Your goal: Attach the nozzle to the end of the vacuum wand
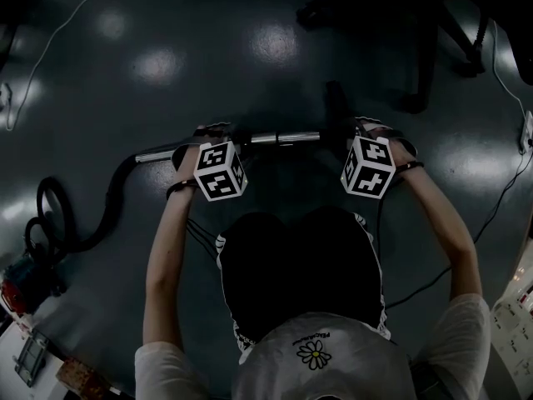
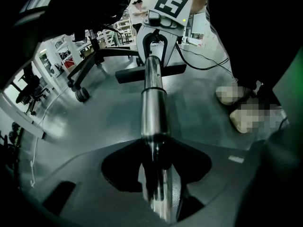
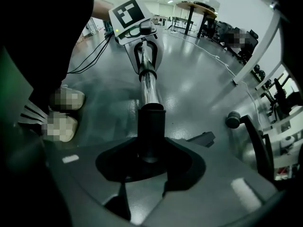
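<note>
The chrome vacuum wand (image 1: pixel 283 137) lies level in front of me between both hands. My left gripper (image 1: pixel 198 136) is shut on the wand near its hose end; in the left gripper view the wand (image 2: pixel 154 103) runs straight out from between the jaws (image 2: pixel 156 174). The black nozzle (image 1: pixel 337 113) sits at the wand's right end. My right gripper (image 1: pixel 360 133) is shut on the nozzle's round neck (image 3: pixel 151 126), and the wand (image 3: pixel 150 86) enters that neck. The nozzle's flat head (image 2: pixel 151 73) shows crosswise in the left gripper view.
A black hose (image 1: pixel 104 207) curls from the wand's left end to the vacuum body (image 1: pixel 29 273) at the lower left. An office chair base (image 1: pixel 425 57) stands just beyond the nozzle. Cables (image 1: pixel 491 215) trail over the glossy floor on the right. My feet are close below.
</note>
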Demonstrator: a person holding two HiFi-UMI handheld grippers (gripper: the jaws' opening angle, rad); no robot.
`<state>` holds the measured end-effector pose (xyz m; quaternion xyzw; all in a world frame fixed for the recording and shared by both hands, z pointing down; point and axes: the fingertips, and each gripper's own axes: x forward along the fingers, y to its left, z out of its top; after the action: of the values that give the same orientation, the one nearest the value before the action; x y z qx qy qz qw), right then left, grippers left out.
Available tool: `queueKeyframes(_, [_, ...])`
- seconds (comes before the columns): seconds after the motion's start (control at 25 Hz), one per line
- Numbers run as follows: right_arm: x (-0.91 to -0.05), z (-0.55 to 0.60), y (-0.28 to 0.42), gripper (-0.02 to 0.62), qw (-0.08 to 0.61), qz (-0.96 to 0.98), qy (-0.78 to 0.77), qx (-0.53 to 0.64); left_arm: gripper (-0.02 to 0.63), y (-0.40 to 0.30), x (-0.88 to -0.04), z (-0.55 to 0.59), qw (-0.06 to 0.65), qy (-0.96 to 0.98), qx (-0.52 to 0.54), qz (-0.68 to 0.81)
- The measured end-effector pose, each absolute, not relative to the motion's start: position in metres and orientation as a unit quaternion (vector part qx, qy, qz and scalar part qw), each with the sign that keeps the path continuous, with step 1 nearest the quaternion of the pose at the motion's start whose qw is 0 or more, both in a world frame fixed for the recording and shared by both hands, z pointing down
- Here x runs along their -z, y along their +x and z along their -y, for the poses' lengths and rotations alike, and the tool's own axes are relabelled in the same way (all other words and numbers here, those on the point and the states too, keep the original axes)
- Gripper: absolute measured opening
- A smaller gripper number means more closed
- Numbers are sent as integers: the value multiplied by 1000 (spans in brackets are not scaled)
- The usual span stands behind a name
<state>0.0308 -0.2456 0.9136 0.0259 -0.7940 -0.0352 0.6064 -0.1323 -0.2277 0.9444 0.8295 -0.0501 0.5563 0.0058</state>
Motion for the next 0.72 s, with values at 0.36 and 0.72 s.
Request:
queueKeyframes(0.36, [-882,241,15,173,594,801,6,69,173,-124,-944,225,0,839,-540,62])
queueKeyframes(0.72, [-908,243,16,178,599,800,11,49,195,-109,-960,229,10,844,-532,73])
